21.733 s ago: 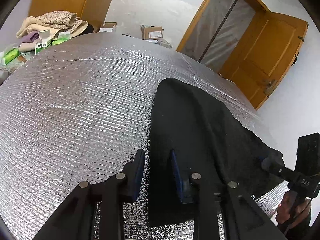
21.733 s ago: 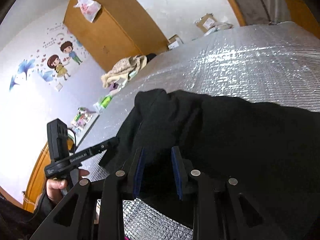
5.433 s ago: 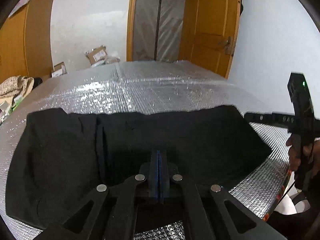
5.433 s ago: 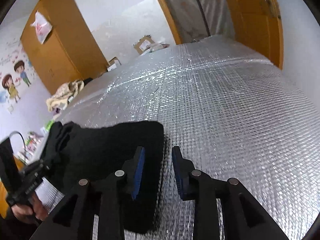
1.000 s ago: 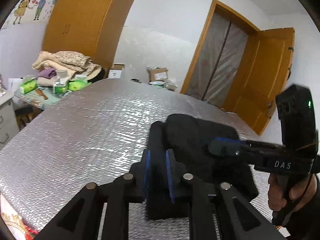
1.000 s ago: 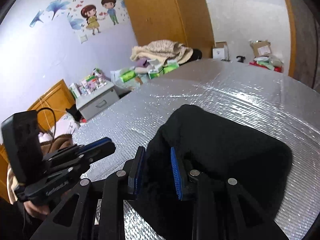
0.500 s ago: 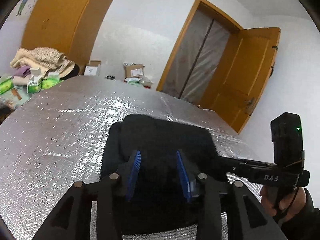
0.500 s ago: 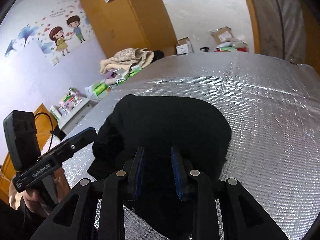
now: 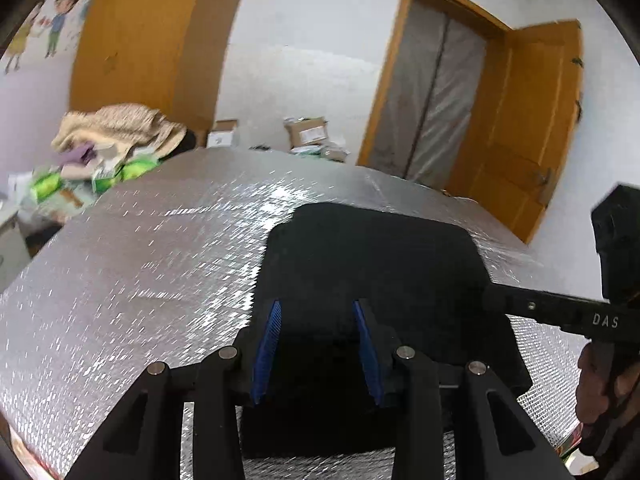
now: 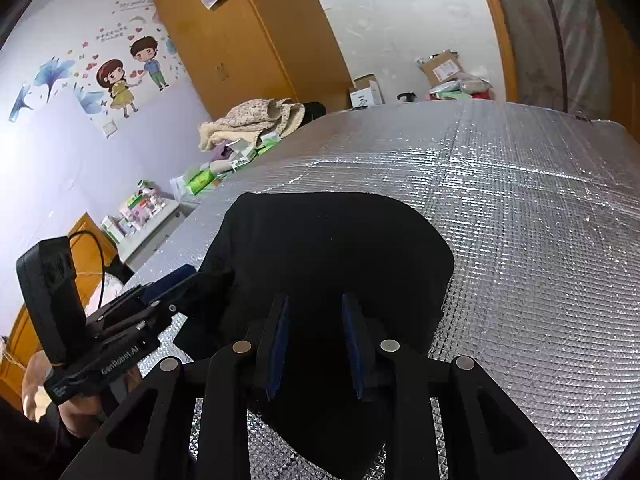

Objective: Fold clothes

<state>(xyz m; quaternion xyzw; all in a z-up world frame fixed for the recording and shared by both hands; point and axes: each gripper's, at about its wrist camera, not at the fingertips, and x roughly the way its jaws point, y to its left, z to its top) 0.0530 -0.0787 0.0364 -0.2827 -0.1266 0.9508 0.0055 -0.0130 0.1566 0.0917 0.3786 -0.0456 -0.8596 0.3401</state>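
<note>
A black garment [image 9: 372, 264] lies folded into a compact block on the silver quilted surface [image 9: 152, 264], near its front edge. In the left wrist view it fills the centre and runs toward 1 o'clock; the left gripper [image 9: 316, 320] hovers over its near part with the jaws spread wide and nothing pinched between the blue pads [image 9: 267, 344]. From 3 o'clock the right gripper [image 9: 560, 312] reaches in, its tip at the cloth's right edge, held by a hand [image 9: 600, 384]

In the right wrist view the same garment [image 10: 332, 248] sits at centre, the right gripper [image 10: 314, 320] above its near edge, jaws parted and not pressing on cloth. The left gripper [image 10: 172, 284] comes in from 9 o'clock, its tip at the garment's left edge. A pile of beige laundry [image 10: 256, 120] sits beyond the surface at 11 o'clock
</note>
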